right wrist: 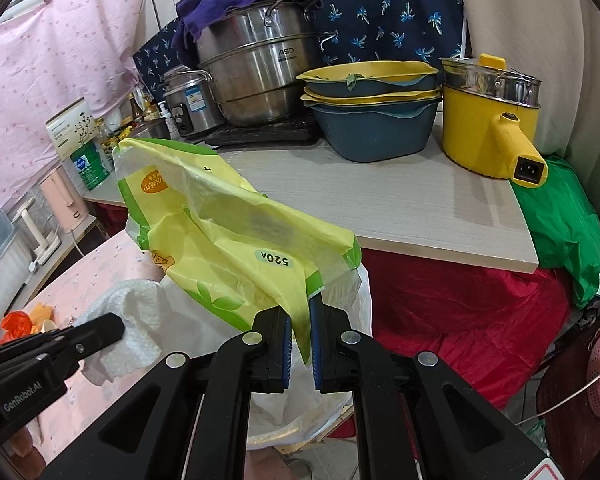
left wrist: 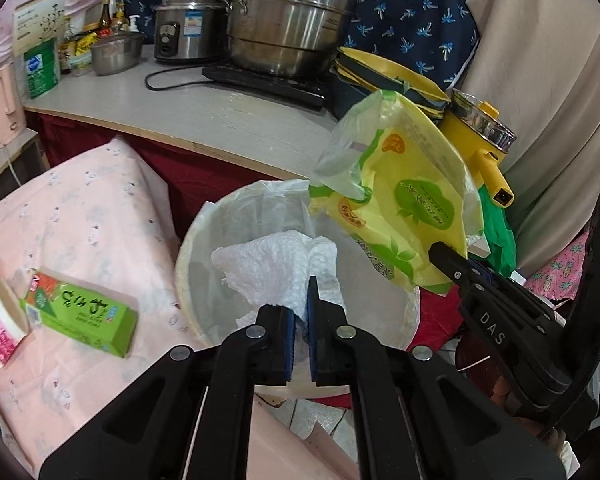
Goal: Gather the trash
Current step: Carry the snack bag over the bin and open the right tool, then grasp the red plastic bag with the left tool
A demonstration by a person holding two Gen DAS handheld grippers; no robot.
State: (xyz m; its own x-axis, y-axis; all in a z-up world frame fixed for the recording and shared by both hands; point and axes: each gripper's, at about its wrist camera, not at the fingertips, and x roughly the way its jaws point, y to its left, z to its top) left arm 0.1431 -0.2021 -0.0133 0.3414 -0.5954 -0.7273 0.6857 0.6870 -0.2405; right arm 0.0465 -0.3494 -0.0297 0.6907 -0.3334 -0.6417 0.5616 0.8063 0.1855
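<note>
Left gripper (left wrist: 302, 312): nearest the lens, fingers clamped together on a crumpled white paper towel (left wrist: 278, 276), held right over the bin's mouth.
Right gripper (right wrist: 300, 320): fingers clamped together on one corner of a yellow-green plastic wrapper (right wrist: 228, 236), which sticks up and out above the bin's far rim.
Bin (left wrist: 204, 236): round, pale, lined with a thin clear bag (left wrist: 260, 204); its inside looks mostly bare where it shows below the towel, the rest being hidden.
Green carton (left wrist: 88, 316): lying flat on the pink cloth (left wrist: 80, 208), left of the bin, apart from it.
Pink-patterned paper cup (left wrist: 2, 320): tipped on its side, touching the carton's end, further left of the bin.
Counter (right wrist: 400, 208): behind the bin, above red fabric.
Steel stockpot (right wrist: 260, 76): on the counter behind the bin, purple towel draped on top.
Stacked blue-and-yellow basins (right wrist: 372, 120): right of the stockpot; green leaves in the top one.
Yellow electric pot (right wrist: 488, 120): right end of the counter, steel insert on top.
</note>
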